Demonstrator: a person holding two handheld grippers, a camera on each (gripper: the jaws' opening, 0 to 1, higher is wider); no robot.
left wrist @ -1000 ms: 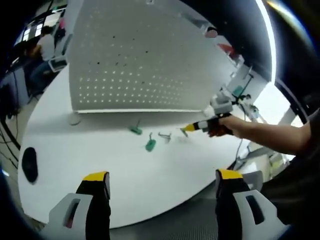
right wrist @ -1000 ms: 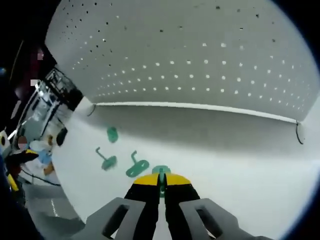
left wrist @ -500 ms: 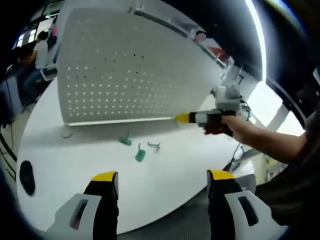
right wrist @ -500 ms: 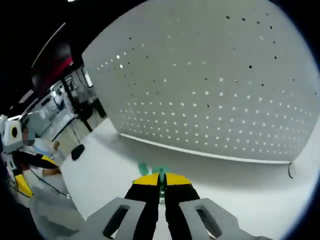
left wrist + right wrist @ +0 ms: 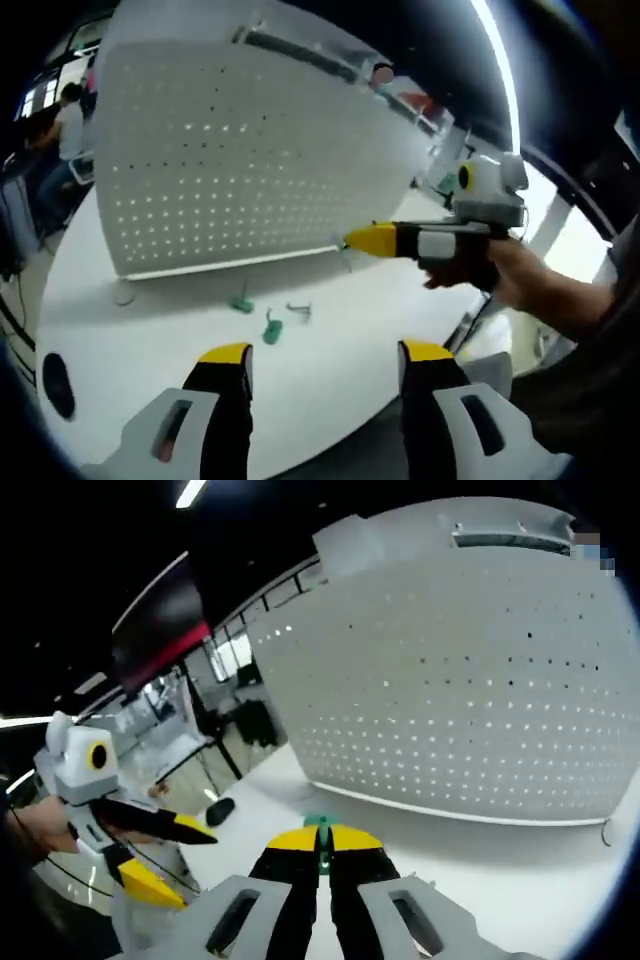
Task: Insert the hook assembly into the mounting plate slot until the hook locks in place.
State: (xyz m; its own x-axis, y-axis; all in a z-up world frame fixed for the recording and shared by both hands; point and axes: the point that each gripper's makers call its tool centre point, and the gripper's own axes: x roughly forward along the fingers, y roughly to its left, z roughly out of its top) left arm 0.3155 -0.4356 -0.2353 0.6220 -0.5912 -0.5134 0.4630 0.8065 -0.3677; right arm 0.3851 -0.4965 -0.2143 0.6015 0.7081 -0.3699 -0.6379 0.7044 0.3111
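Right gripper (image 5: 322, 842) clenched on a green hook (image 5: 321, 825), bottom centre of the right gripper view — pegboard (image 5: 480, 680) upper right. Left gripper (image 5: 325, 360) released (nothing between its tips). Spare hooks (image 5: 268, 328) lie on the white table (image 5: 140, 330), centre-left, below the board's edge.

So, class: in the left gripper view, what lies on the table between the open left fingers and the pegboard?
Three small hooks lie on the white table, short of the pegboard.
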